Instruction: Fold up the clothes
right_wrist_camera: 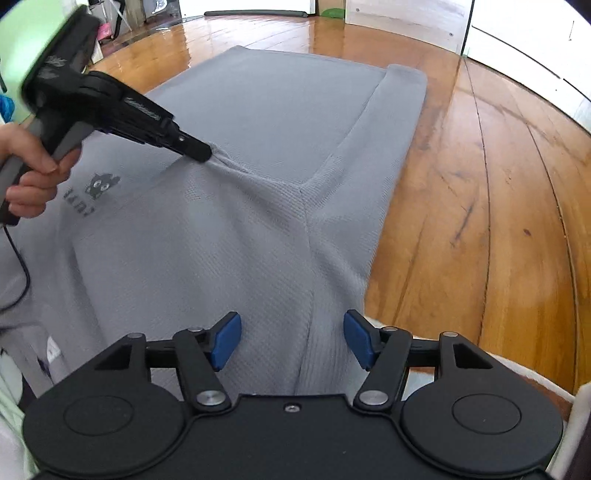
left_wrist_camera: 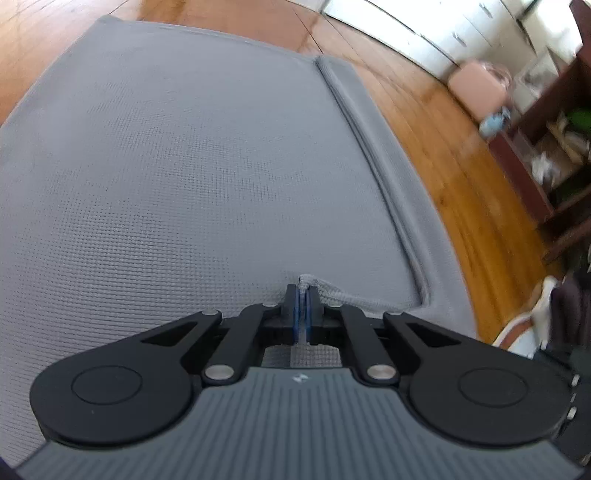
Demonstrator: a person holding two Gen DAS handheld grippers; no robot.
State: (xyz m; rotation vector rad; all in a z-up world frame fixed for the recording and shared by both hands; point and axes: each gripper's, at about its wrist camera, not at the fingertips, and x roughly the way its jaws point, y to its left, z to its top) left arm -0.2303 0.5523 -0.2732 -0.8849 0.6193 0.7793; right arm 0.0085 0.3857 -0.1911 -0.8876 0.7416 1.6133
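Observation:
A grey knit garment (left_wrist_camera: 184,177) lies spread on a wooden floor, with a hemmed edge running along its right side. My left gripper (left_wrist_camera: 303,291) is shut on a pinched fold of this grey fabric. In the right wrist view the same garment (right_wrist_camera: 258,129) shows a small dark cartoon print (right_wrist_camera: 101,183) at the left. There the left gripper (right_wrist_camera: 207,152), held by a hand (right_wrist_camera: 33,173), pulls a ridge of cloth up. My right gripper (right_wrist_camera: 291,341) stands open just above the near part of the garment, with cloth below its blue pads (right_wrist_camera: 225,341) but not pinched.
Wooden floor (right_wrist_camera: 480,206) surrounds the garment. White cabinets (left_wrist_camera: 424,33), a pink box (left_wrist_camera: 476,88) and a dark shelf unit (left_wrist_camera: 546,155) stand at the right in the left wrist view. A black cable (right_wrist_camera: 22,273) trails at the left. A white wall panel (right_wrist_camera: 406,18) stands far behind.

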